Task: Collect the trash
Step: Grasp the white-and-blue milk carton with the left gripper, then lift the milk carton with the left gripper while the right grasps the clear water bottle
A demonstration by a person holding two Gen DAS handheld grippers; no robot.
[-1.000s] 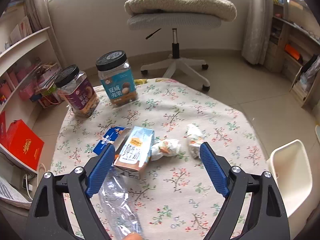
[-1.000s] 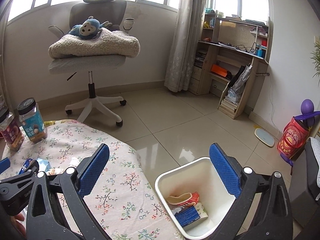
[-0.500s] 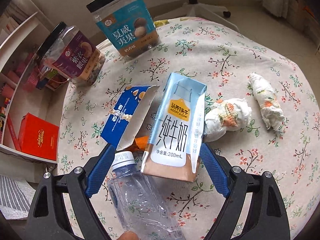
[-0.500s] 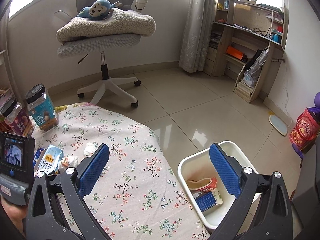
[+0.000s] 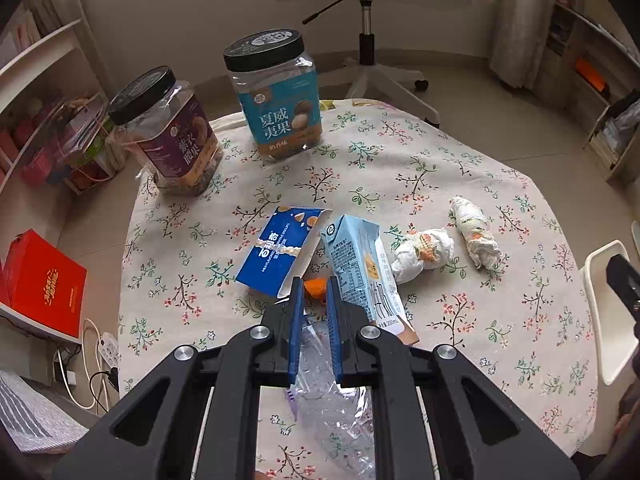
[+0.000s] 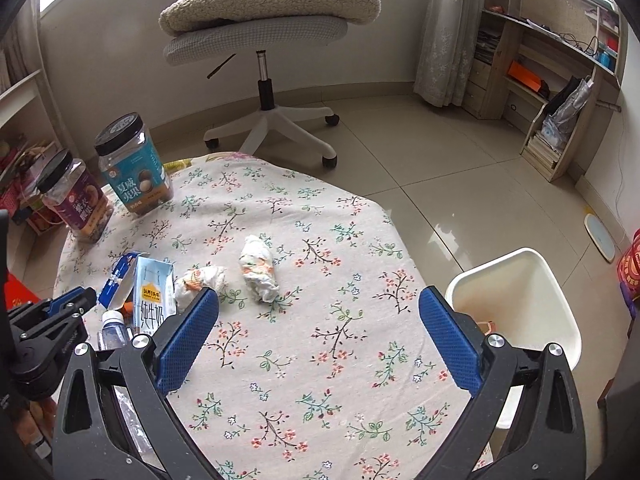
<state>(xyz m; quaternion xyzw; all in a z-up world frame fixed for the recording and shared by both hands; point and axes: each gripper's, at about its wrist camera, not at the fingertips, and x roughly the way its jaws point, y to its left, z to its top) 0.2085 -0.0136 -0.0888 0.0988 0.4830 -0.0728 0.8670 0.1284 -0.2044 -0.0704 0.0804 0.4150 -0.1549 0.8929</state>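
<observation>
My left gripper (image 5: 314, 292) is shut on the neck of a clear crushed plastic bottle (image 5: 332, 408) lying on the floral tablecloth (image 5: 460, 184). Beside it lie a light blue milk carton (image 5: 360, 268), an open blue biscuit box (image 5: 280, 252), a small orange scrap (image 5: 314, 286) and two crumpled paper wads (image 5: 424, 254) (image 5: 476, 238). In the right wrist view my right gripper (image 6: 318, 340) is open and empty above the table's near right part, with the bottle (image 6: 112, 330), carton (image 6: 154, 300) and wads (image 6: 258, 268) to its left. The white trash bin (image 6: 520, 308) stands on the floor to the right.
Two black-lidded snack jars (image 5: 276, 96) (image 5: 168, 136) stand at the table's far left. An office chair (image 6: 272, 40) with a blanket stands behind the table. Shelves line the left wall and a red box (image 5: 40, 280) lies below them. A wooden desk unit (image 6: 560, 80) is at far right.
My left gripper closed from wide open onto the bottle's neck. The milk carton tipped to the right. My right gripper swung left, over the table.
</observation>
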